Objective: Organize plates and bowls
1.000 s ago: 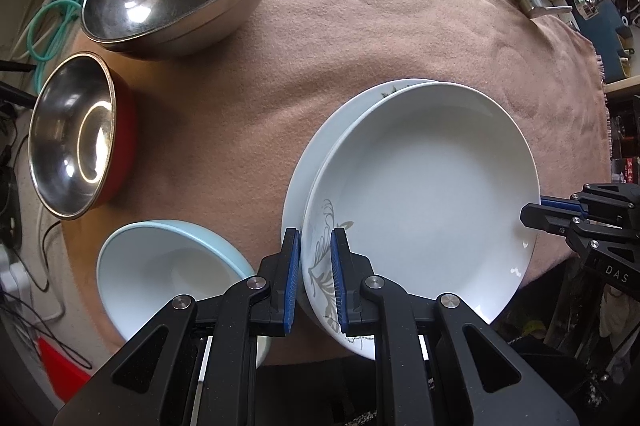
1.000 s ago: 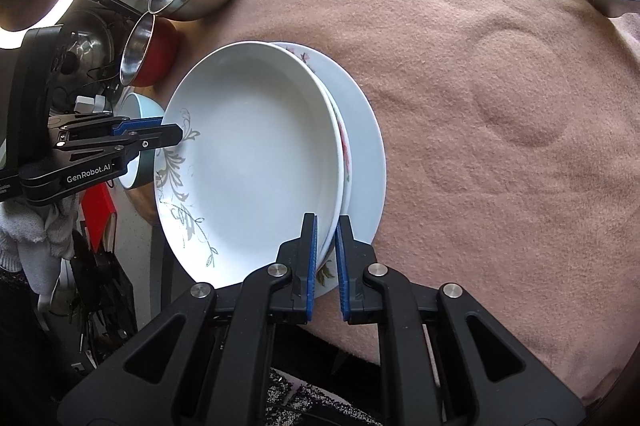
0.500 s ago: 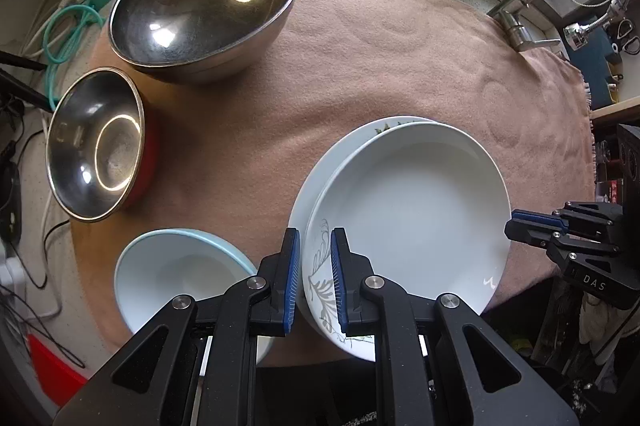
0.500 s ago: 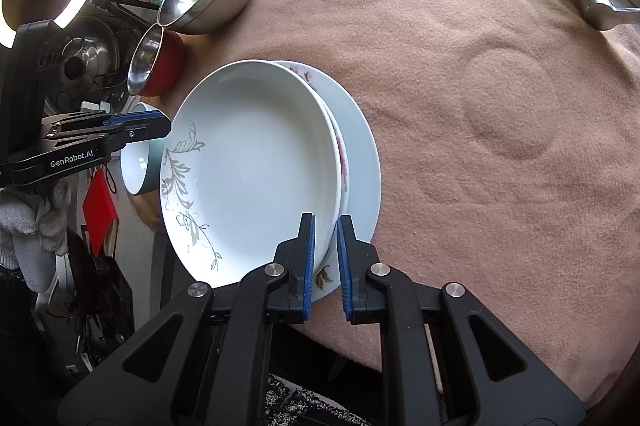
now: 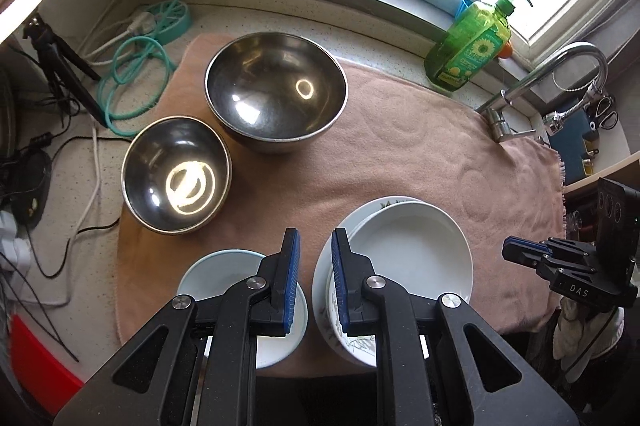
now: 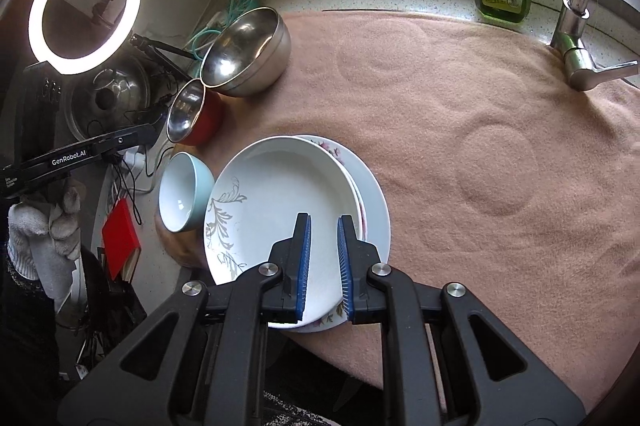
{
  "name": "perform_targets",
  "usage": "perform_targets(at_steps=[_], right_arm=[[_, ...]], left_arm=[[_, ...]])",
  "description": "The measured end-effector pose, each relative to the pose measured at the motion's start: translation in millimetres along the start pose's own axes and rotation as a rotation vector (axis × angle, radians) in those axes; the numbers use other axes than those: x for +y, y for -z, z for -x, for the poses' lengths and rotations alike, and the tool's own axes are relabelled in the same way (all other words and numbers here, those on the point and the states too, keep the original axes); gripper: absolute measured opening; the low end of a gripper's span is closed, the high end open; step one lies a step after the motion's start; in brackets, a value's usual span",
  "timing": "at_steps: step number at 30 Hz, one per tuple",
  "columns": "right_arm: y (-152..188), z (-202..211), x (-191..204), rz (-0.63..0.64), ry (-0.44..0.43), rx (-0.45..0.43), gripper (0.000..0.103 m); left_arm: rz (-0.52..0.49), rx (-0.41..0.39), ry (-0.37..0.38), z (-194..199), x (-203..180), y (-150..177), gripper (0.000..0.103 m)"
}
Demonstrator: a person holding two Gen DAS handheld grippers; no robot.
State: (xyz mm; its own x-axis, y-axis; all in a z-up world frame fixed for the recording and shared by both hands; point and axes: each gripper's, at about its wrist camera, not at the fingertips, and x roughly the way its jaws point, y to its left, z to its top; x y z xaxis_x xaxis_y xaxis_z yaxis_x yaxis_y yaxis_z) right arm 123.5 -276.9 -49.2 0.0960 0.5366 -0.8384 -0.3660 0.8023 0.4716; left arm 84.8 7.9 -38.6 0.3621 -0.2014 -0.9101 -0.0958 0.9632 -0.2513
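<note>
Glossy round plates (image 6: 280, 210) — plush towel (image 6: 460, 130)

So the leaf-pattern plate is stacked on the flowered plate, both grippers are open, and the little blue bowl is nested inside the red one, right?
Not quite. The blue bowl is not nested: in the right wrist view it sits on its own beside the stacked plates, apart from the red bowl. The rest holds: the leaf-pattern plate lies on the flowered plate, and the left gripper and right gripper are open.

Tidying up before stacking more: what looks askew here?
The leaf-patterned plate sits off-centre on the floral plate, shifted toward the light blue bowl. Both overhang the pink towel's near edge. Nothing looks spilled or broken.
</note>
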Motion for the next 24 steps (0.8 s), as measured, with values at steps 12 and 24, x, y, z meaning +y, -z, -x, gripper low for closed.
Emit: perform_targets(at_steps=[12, 24], right_arm=[[-22, 24, 21, -0.057, -0.022, -0.183, 0.043], [-80, -10, 46, -0.16, 0.002, -0.183, 0.043]], left_arm=[[0.056, -0.104, 0.046, 18, 45, -21, 0.024], [0.008, -0.041, 0.084, -19, 84, -85, 0.024]])
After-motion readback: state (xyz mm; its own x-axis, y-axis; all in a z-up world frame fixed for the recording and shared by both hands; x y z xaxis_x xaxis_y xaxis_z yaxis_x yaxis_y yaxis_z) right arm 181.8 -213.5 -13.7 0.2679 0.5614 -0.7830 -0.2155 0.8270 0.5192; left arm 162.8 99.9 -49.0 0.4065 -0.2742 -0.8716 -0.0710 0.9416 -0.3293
